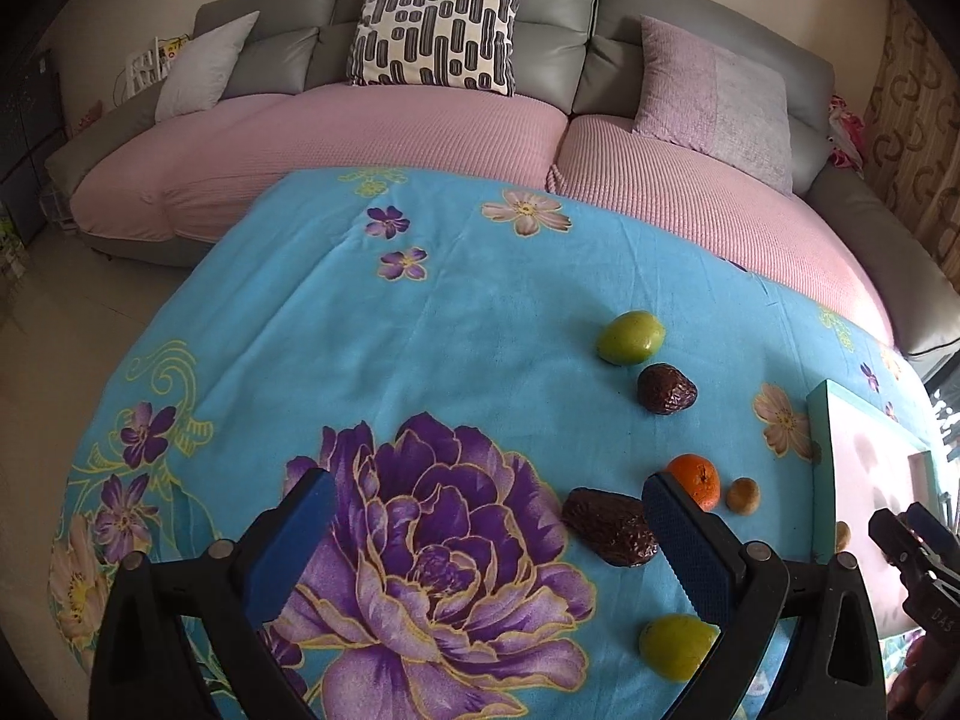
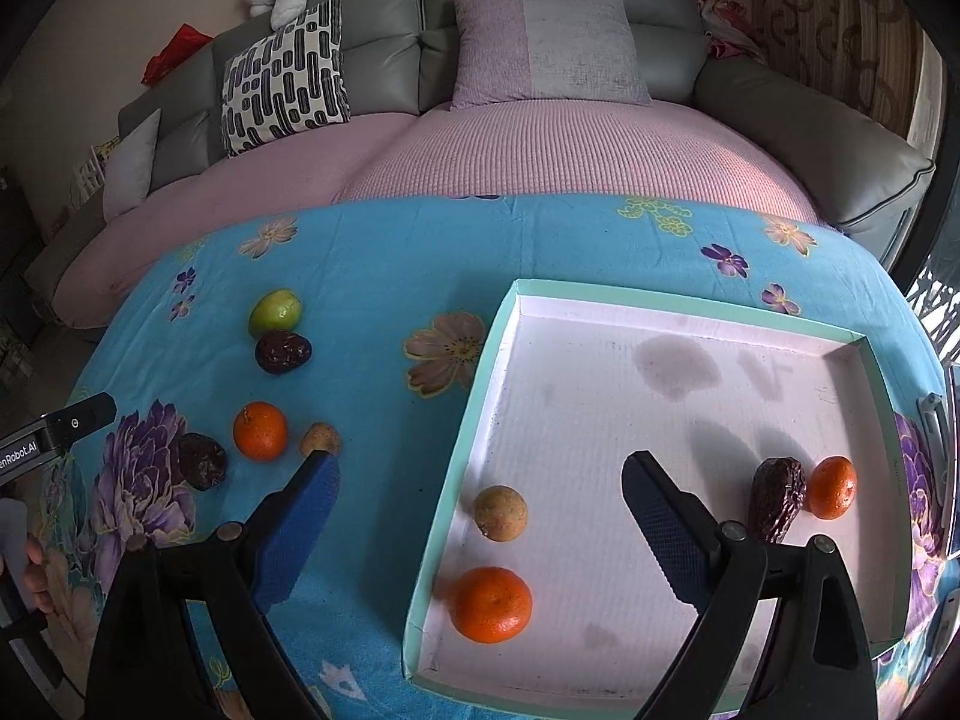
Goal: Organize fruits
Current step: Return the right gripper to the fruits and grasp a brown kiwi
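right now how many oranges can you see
3. Two in the tray: one near its front left corner, one by its right wall. One on the blue cloth.

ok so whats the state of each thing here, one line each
left gripper: open, empty
right gripper: open, empty
tray: holds four fruits
orange on cloth: outside tray
green fruit: outside tray
dark date in tray: lying beside an orange
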Demonstrator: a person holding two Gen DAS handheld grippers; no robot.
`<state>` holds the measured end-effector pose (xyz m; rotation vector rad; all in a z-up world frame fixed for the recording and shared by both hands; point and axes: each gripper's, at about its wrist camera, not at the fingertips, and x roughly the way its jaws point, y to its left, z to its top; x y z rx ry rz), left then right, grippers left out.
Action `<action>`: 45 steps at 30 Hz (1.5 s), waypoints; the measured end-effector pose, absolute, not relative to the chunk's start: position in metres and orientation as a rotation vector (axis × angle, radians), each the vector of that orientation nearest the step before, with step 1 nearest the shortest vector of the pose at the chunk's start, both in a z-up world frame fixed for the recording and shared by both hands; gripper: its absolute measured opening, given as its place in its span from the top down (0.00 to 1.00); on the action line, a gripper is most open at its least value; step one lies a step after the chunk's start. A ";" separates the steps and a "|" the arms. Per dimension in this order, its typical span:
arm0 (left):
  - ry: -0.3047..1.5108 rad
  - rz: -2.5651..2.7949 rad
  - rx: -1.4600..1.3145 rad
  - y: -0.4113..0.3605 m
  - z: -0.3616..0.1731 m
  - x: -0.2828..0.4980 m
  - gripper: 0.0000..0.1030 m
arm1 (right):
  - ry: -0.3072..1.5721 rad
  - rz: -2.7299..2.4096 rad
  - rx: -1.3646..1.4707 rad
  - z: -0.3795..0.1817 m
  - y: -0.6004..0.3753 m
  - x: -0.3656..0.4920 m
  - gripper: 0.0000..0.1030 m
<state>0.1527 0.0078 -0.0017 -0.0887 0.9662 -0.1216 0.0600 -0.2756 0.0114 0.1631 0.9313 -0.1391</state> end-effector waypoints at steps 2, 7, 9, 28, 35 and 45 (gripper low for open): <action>0.968 -0.122 -0.108 0.011 -0.002 0.153 0.00 | 0.925 -0.115 0.149 0.012 -0.265 0.063 0.07; 0.987 -0.147 -0.100 0.007 -0.007 0.154 0.00 | 0.933 -0.041 0.125 0.006 -0.245 0.075 0.09; 1.004 -0.162 -0.097 0.003 -0.011 0.155 0.00 | 0.939 -0.019 0.118 0.002 -0.240 0.081 0.15; 1.129 -0.313 0.007 -0.046 -0.050 0.156 0.00 | 1.054 0.114 0.168 -0.048 -0.228 0.120 0.52; 1.138 -0.344 0.050 -0.055 -0.054 0.158 0.05 | 1.055 0.144 0.191 -0.051 -0.227 0.126 0.59; 1.161 -0.406 0.041 -0.062 -0.059 0.159 0.52 | 1.060 0.197 0.189 -0.054 -0.217 0.127 0.72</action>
